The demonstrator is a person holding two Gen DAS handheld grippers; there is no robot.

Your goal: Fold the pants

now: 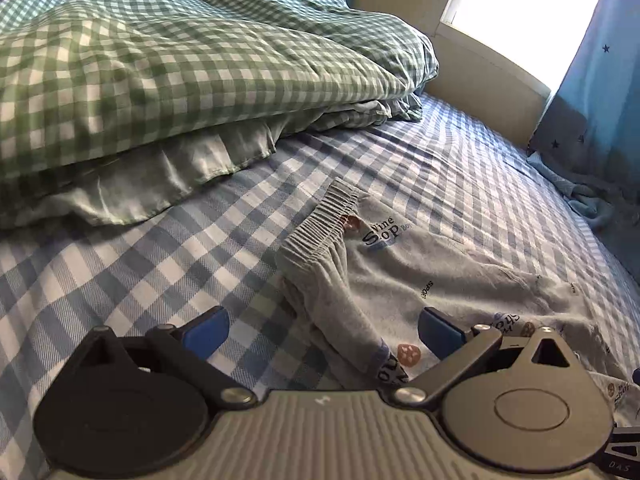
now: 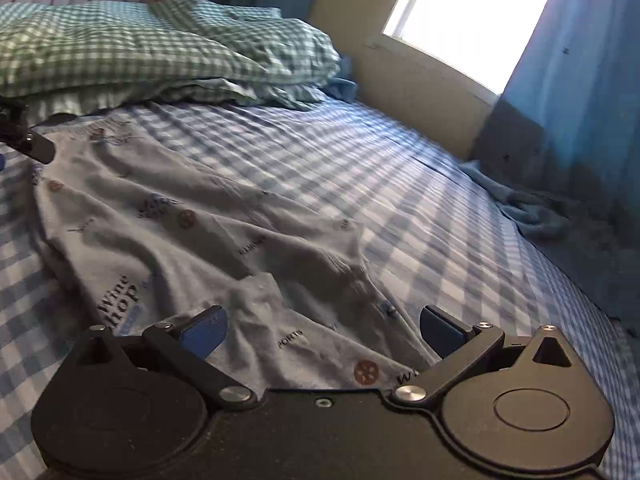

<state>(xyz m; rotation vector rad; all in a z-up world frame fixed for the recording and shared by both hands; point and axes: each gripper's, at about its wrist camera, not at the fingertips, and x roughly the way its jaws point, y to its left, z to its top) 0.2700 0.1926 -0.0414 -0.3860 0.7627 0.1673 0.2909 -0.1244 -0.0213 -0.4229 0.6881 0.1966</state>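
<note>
Bed in blue-white checked sheet, green gingham duvet heaped at its far edge. Pale grey printed pants lie rumpled mid-bed, soft jersey, ribbed elastic waistband bunched. Left tool wide open, straddling waistband fold, gripping nothing. Right tool wide open over creased leg, empty.

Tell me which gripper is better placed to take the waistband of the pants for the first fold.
Probably the left. The left gripper is open, and the gathered waistband lies just ahead between its fingers. The right gripper, also open, sits over the wrinkled leg part of the pants, far from the waistband.
</note>
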